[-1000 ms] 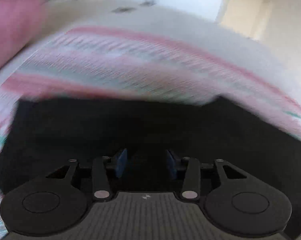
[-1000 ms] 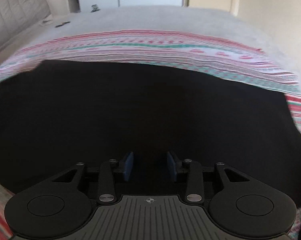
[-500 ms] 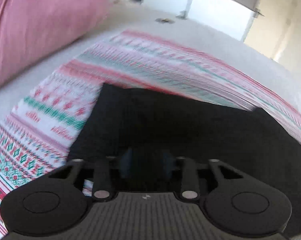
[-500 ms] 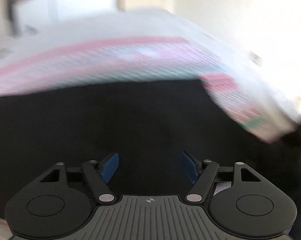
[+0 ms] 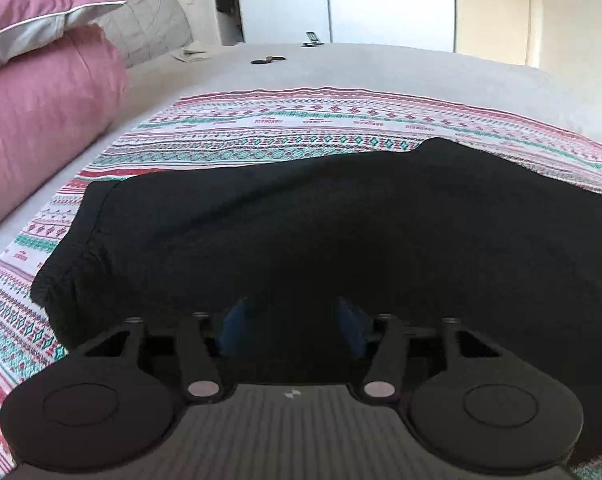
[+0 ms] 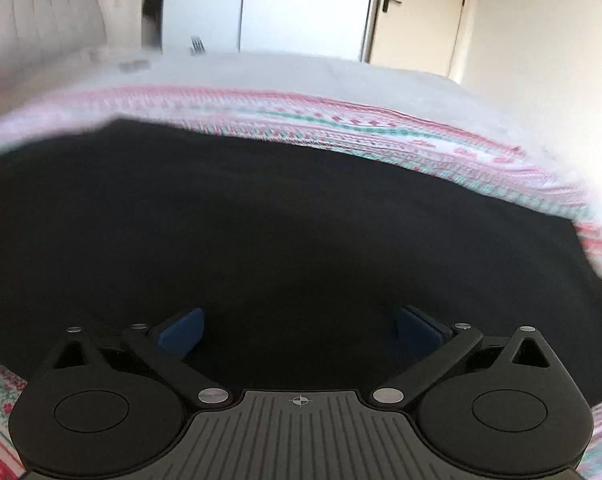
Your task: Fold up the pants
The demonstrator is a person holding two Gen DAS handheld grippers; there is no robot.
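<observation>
Black pants (image 5: 301, 220) lie spread flat on a red, white and green patterned cloth (image 5: 261, 128) on the bed. Their left edge with a seam shows in the left wrist view. My left gripper (image 5: 293, 326) hovers over the near edge of the pants, its blue pads a moderate gap apart with nothing between them. In the right wrist view the pants (image 6: 261, 220) fill the middle of the frame. My right gripper (image 6: 299, 330) is wide open and empty above the near part of the pants.
Pink pillows (image 5: 33, 112) are stacked at the left of the bed. A grey headboard cushion (image 5: 149, 28) stands behind them. Small dark items (image 5: 267, 60) lie on the far bedcover. White wardrobe doors (image 6: 301, 16) and a room door are behind.
My right gripper's jaws have opened from narrow to wide. The left view swung left then steadied, now showing the pants' left edge. The pants have stayed flat.
</observation>
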